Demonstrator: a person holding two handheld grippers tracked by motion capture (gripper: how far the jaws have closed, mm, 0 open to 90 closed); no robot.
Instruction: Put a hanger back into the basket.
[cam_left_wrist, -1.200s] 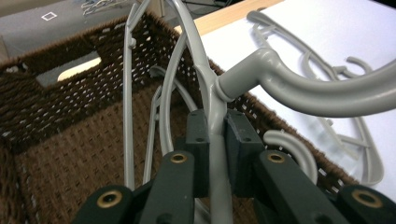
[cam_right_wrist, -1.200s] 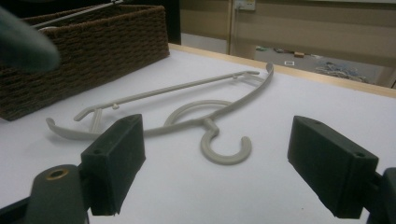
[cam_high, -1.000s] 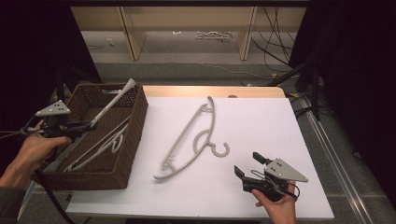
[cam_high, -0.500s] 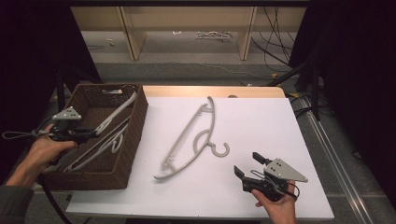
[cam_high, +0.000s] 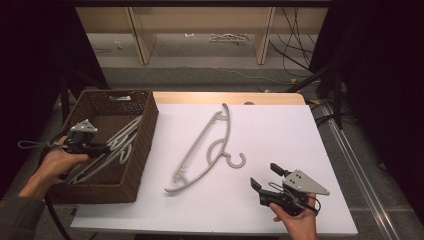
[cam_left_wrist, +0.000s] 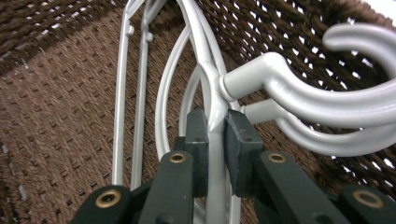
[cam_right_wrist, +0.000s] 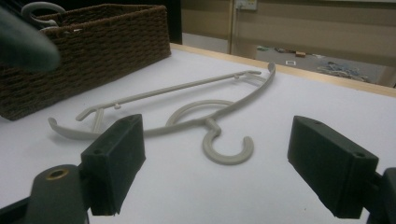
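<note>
Fingers of the left gripper (cam_left_wrist: 215, 140) are clamped on a white hanger (cam_left_wrist: 212, 88) inside the wicker basket (cam_high: 145, 125), walls close around. Right gripper (cam_high: 272, 177) fingers stand apart over bare white tabletop (cam_high: 280, 130), a grey hanger (cam_right_wrist: 205, 116) lying just ahead.

One grey hanger (cam_high: 202, 147) lies flat mid-table, hook (cam_high: 236, 160) curling toward the near right corner. More pale hangers (cam_high: 107, 147) are piled slantwise in the wicker basket (cam_high: 145, 132) at the table's left edge, one pinched at its neck (cam_left_wrist: 214, 119).
</note>
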